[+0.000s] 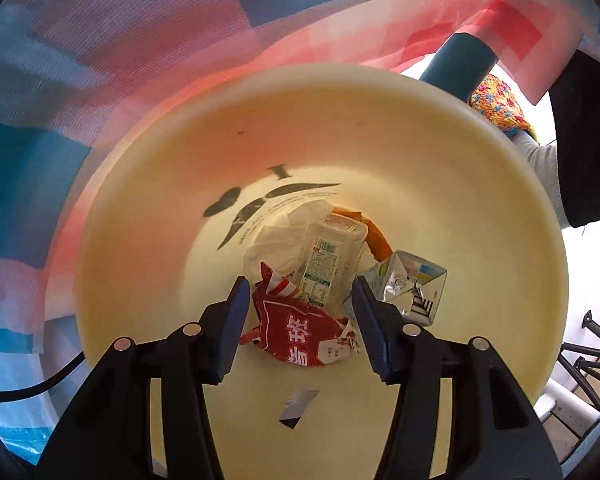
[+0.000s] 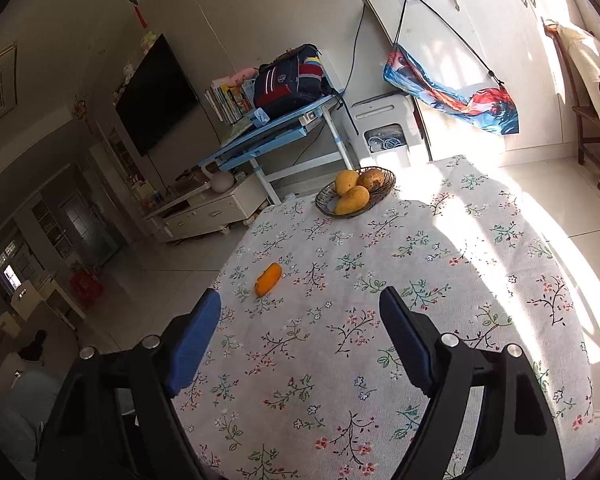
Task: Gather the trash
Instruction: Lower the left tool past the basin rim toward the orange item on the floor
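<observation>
My left gripper (image 1: 300,284) points straight down into a cream trash bin (image 1: 180,168); its jaws stand apart and grip nothing. At the bin's bottom lie a red snack wrapper (image 1: 296,328), a clear plastic bottle (image 1: 328,264), a crushed carton (image 1: 416,288), a white plastic bag (image 1: 276,240), an orange scrap (image 1: 376,240) and a foil scrap (image 1: 298,408). My right gripper (image 2: 300,294) hovers open and empty over the table's floral cloth (image 2: 380,340). An orange peel (image 2: 268,279) lies on the cloth just ahead of its left finger.
A pink and blue cloth (image 1: 120,60) hangs beside the bin, with a teal pole (image 1: 460,60) behind. A wire basket of mangoes (image 2: 354,192) sits at the table's far edge. Beyond stand a blue desk with a backpack (image 2: 288,84) and a wooden chair (image 2: 596,120).
</observation>
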{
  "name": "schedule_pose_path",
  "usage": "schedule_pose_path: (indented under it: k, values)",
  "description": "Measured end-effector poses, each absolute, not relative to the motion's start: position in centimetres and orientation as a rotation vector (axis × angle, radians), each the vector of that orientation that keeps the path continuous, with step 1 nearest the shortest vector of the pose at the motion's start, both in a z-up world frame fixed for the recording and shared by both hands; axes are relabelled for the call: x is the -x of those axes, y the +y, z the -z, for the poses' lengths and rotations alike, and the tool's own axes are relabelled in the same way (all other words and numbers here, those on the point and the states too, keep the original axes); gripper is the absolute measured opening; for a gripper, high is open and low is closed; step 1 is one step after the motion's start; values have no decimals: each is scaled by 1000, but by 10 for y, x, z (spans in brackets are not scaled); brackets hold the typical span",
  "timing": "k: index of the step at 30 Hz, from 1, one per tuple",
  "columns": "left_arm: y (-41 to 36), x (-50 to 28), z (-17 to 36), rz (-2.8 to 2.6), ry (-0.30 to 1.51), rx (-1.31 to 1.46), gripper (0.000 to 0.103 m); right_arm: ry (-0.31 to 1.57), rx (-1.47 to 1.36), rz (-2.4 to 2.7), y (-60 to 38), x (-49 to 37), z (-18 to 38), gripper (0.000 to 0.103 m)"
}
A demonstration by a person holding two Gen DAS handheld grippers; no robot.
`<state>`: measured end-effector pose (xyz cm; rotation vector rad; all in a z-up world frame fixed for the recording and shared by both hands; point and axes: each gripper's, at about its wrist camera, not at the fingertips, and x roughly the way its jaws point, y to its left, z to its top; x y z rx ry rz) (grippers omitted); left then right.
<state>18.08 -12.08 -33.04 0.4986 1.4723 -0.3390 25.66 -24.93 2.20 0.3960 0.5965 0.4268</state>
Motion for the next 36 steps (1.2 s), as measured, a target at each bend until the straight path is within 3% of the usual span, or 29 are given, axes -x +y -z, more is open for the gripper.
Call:
schedule_pose_path:
  k: [7, 14, 20, 25, 26, 29, 32, 36]
  values:
    - [-148, -182, 319, 420, 1421, -432, 51, 599, -442, -437, -258, -258, -23, 78]
    - [-153, -154, 300, 486, 1419, -544, 51, 599, -439, -438, -255, -258, -25, 78]
    - [-119, -156, 243, 187, 1181, -511, 55, 591, -434, -474, -245, -254, -33, 78]
    - [-55, -183, 250, -96, 1295, -338, 55, 576, -414, -488, -242, -248, -39, 78]
    - [-37, -184, 254, -131, 1337, -252, 63, 576, -418, -486, -244, -247, -39, 78]
    - [-3, -181, 261, -189, 1401, -63, 66, 574, -435, -480, -249, -247, -40, 78]
    - [8, -177, 249, -249, 1359, -36, 56, 570, -440, -480, -251, -246, -41, 78]
    - [42, -162, 211, -436, 1198, 114, 55, 576, -458, -497, -247, -248, -41, 78]
